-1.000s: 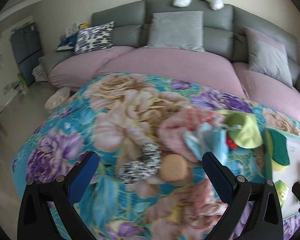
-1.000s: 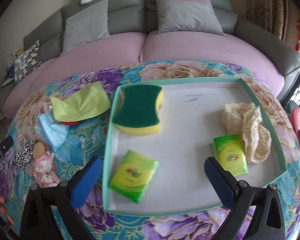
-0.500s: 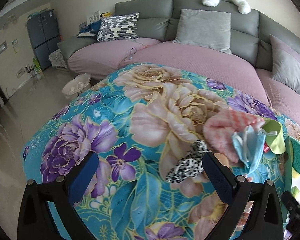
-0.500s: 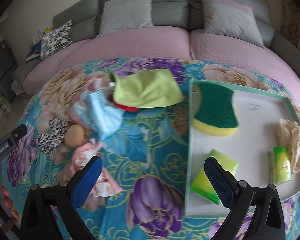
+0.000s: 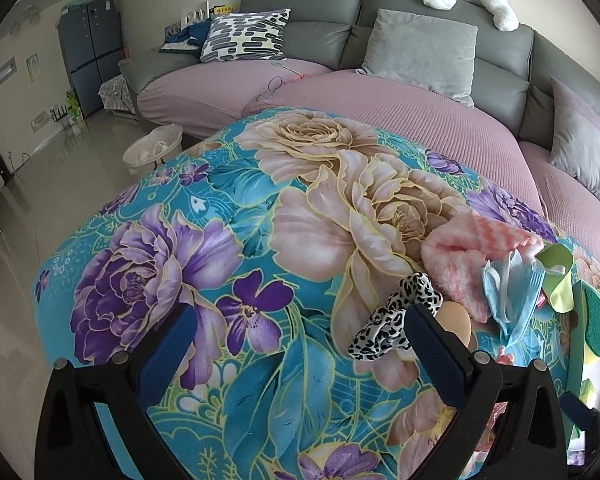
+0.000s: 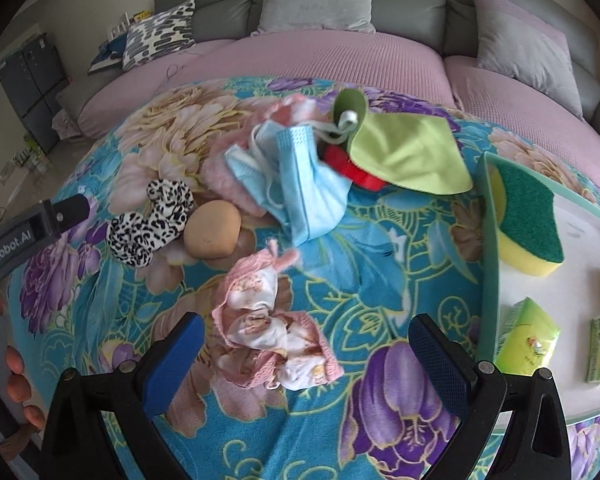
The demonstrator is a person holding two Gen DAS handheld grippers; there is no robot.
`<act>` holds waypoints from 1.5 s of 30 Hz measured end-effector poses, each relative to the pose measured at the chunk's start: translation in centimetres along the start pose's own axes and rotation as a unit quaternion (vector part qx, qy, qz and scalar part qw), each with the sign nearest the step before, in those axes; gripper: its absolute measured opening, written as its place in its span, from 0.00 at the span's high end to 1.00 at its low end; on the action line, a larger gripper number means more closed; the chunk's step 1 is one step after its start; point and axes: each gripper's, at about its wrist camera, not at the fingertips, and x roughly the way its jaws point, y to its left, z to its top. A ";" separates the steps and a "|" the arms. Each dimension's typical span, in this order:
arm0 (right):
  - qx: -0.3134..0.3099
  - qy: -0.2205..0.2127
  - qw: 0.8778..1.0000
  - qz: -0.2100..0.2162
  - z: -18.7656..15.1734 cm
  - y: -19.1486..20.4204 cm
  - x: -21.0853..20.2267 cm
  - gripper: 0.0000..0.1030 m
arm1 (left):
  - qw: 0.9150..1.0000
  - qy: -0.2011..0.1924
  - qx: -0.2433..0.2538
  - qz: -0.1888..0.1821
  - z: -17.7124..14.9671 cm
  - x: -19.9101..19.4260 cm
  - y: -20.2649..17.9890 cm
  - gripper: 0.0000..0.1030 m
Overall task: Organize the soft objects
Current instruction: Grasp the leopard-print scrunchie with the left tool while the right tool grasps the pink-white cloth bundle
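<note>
Swinging away from the mint-rimmed white tray (image 6: pixel 485 240) it faced a second ago, the right gripper (image 6: pixel 302 354) is now hovering, jaws spread wide and empty, over a crumpled pink-and-white lace cloth (image 6: pixel 274 334) on the floral turquoise blanket (image 6: pixel 380 280). Meanwhile the left gripper (image 5: pixel 300 344) is hanging equally wide and empty, beside a leopard-print scrunchie (image 5: pixel 392 320) and tan egg-shaped sponge (image 6: pixel 212 235). A clean pickup likely means lowering straight down, pinching the cloth's bunched middle, not its trailing edge.
</note>
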 end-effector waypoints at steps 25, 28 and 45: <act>0.008 0.023 0.998 -0.059 -0.4 -2.0 2.6 0.00 | 0.996 0.071 0.015 -0.060 -1.2 5.3 -3.3 0.01; 0.009 0.020 0.998 -0.058 -0.3 -2.1 2.5 0.01 | 0.995 0.071 0.014 -0.065 -1.3 5.5 -3.3 0.10; -0.002 0.013 1.000 0.010 -0.3 -0.8 2.3 0.66 | 0.989 0.084 0.010 -0.122 -1.7 6.1 -3.8 0.75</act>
